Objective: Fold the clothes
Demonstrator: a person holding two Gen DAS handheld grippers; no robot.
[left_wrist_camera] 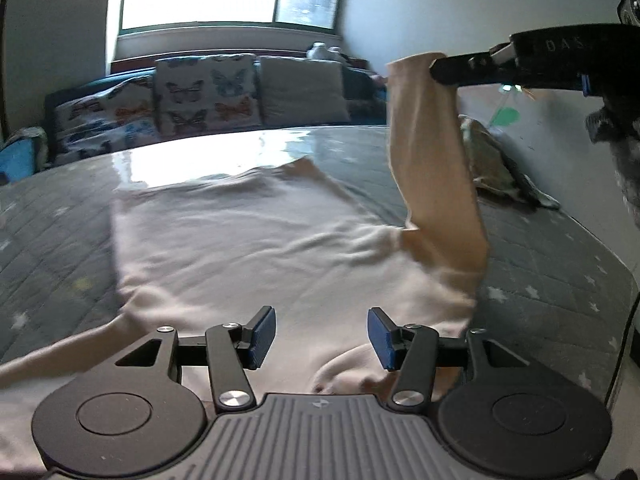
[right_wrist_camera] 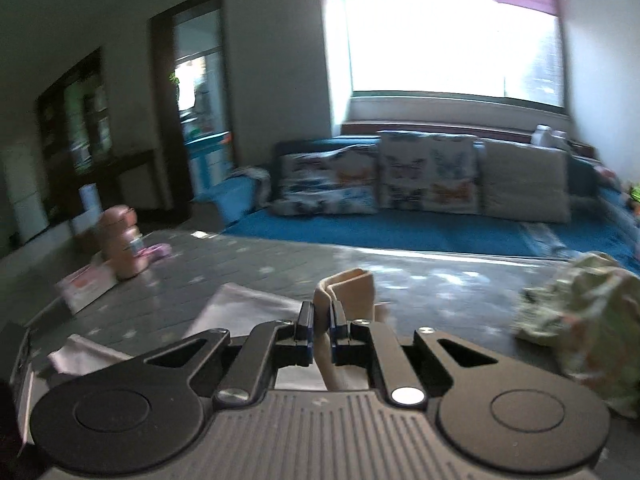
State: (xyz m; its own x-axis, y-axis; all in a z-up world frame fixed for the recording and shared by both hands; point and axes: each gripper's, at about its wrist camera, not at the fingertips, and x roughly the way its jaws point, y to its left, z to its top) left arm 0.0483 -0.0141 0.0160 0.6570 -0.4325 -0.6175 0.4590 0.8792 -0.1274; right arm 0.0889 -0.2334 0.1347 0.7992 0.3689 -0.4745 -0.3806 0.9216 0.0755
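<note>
A pale pink long-sleeved top lies spread flat on the grey quilted table. My left gripper is open and empty, hovering just above the near edge of the top. My right gripper is shut on the cuff of the top's right sleeve. In the left wrist view the right gripper holds that sleeve lifted high above the table at the right, the sleeve hanging down to the shoulder.
A crumpled green patterned garment lies at the table's far right, also in the right wrist view. A pink bottle and a flat box stand at the table's left. A blue sofa with butterfly cushions stands behind.
</note>
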